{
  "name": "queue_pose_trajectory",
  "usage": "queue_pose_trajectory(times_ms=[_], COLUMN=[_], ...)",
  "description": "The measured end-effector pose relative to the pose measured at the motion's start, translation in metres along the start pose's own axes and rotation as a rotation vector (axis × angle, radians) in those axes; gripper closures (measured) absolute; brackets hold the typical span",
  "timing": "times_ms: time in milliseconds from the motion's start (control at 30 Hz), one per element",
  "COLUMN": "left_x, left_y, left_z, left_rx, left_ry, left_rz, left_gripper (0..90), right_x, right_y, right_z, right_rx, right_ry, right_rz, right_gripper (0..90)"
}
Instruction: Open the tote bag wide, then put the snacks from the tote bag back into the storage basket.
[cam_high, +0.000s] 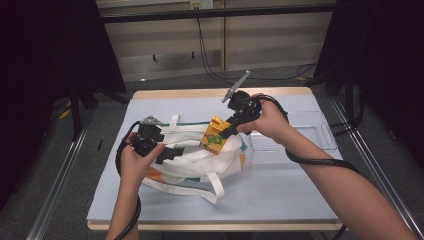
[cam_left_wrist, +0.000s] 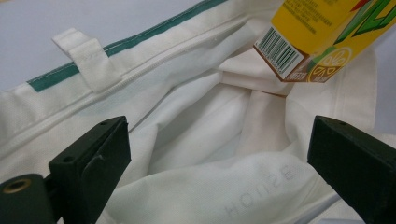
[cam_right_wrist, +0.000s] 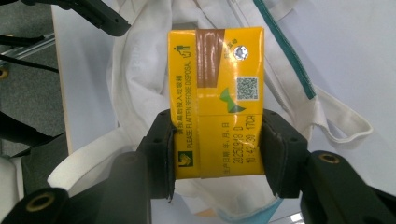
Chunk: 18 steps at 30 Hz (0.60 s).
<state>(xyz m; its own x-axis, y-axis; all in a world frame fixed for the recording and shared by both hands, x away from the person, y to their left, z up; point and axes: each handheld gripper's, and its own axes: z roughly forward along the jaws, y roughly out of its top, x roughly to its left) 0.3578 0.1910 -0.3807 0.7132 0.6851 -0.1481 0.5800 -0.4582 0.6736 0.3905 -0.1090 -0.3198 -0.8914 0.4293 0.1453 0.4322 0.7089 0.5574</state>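
A yellow drink carton (cam_high: 214, 136) hangs tilted over the mouth of a white tote bag (cam_high: 192, 160) with a green stripe, which lies on the table. My right gripper (cam_high: 227, 130) is shut on the carton, and its pads press the carton's (cam_right_wrist: 217, 93) two narrow sides in the right gripper view (cam_right_wrist: 217, 130). My left gripper (cam_high: 167, 152) rests at the bag's left side. Its jaws stand wide apart in the left gripper view (cam_left_wrist: 219, 140), over the bag's white fabric (cam_left_wrist: 201, 154) without pinching it. The carton's lower corner (cam_left_wrist: 308, 42) shows just above the bag's opening.
A pale blue cloth (cam_high: 280, 190) covers the table. A clear plastic box (cam_high: 300, 137) stands right of the bag, under the right forearm. The bag's straps (cam_high: 210, 187) trail toward the front edge. Cables hang from both grippers.
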Motion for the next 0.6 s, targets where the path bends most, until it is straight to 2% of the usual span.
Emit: queue_pose_trajectory(times_ms=[267, 300, 400, 533, 567, 600], left_x=[0.0, -0.002, -0.001, -0.004, -0.003, -0.003], left_y=[0.0, 0.0, 0.0, 0.0, 0.001, 0.001], left_z=[0.0, 0.002, 0.003, 0.006, 0.005, 0.005], left_rx=[-0.006, -0.016, 0.005, -0.009, 0.004, -0.001], left_ry=[0.007, 0.005, -0.005, 0.003, 0.002, -0.004], left_rz=[-0.007, -0.022, 0.002, -0.015, 0.004, 0.002], left_gripper=[6.1, 6.1, 6.1, 6.1, 6.1, 6.1], right_x=[-0.003, -0.003, -0.004, -0.005, -0.006, -0.006], right_y=[0.0, 0.0, 0.0, -0.001, -0.002, -0.002], right_z=[-0.006, -0.007, -0.011, -0.019, -0.021, -0.024], right_rx=[0.014, 0.016, 0.021, 0.017, 0.015, 0.013], right_ry=[-0.004, -0.006, -0.008, -0.019, -0.016, -0.022], right_rz=[-0.013, -0.013, -0.009, -0.013, -0.022, -0.02], right_gripper=[51.5, 51.5, 51.5, 51.4, 51.5, 51.4])
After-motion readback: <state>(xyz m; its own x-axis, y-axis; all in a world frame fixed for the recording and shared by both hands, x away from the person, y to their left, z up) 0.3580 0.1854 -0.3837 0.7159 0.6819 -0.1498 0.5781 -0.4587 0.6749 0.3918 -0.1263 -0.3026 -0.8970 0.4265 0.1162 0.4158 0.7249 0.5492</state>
